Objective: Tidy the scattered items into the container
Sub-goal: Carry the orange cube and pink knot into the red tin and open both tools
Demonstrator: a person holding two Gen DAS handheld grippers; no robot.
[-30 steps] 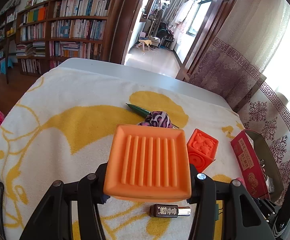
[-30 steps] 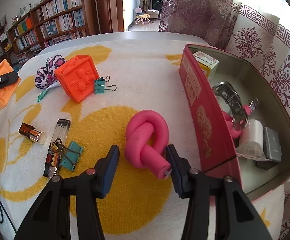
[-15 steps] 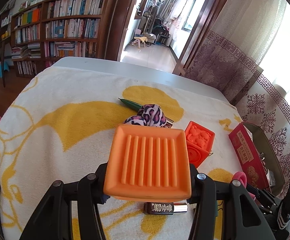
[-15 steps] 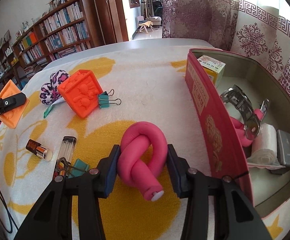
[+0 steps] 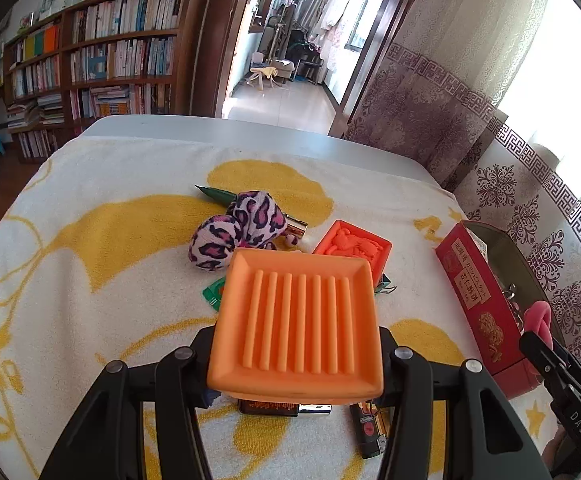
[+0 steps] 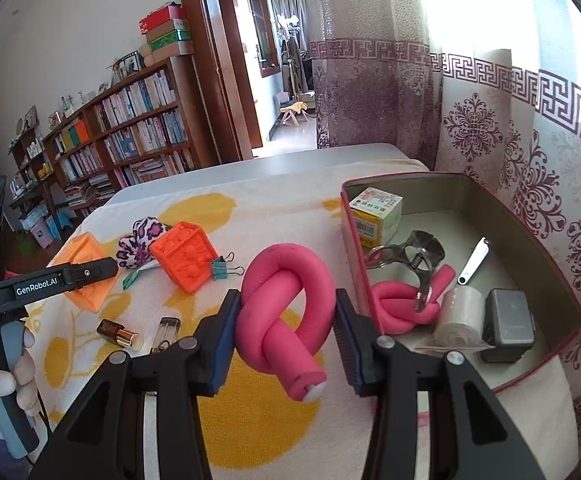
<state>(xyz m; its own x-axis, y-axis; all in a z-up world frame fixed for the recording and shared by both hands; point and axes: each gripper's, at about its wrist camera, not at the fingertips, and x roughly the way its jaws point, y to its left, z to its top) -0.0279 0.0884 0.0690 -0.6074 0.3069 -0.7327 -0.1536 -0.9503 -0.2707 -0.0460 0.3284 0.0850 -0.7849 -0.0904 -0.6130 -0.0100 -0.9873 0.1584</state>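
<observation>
We hold the left gripper (image 5: 296,354) with its fingers (image 5: 194,364) clamped on the two side edges of an orange ribbed soap dish (image 5: 296,324), lifted clear above the towel-covered table (image 5: 102,264). From the right wrist view the same dish (image 6: 84,276) hangs at the left, over the towel's left part, well apart from the tin.

Our right gripper (image 6: 286,320) has its fingers (image 6: 222,344) pressed against both sides of a knotted pink foam tube (image 6: 286,312), raised off the towel just beside the near wall of the red tin (image 6: 354,280). In the left wrist view that tube (image 5: 540,320) shows right at the red tin's (image 5: 482,300) rim.

Inside the tin we see a second knotted pink tube (image 6: 402,304), a metal spring clamp (image 6: 414,256), a small yellow-and-white carton (image 6: 376,216), a roll of clear film (image 6: 460,316), a grey box (image 6: 508,324) and a white nail clipper (image 6: 473,261).

Loose on the towel: an orange embossed cube (image 6: 184,256) with a teal binder clip (image 6: 222,270) touching its right side, a leopard-print scrunchie (image 5: 242,228) lying over a green pen (image 5: 214,194), a brown-and-gold lipstick (image 6: 120,332), and a clear-bodied lighter (image 6: 166,332) just right of it. A green sachet (image 5: 212,294) pokes out from behind the dish.
</observation>
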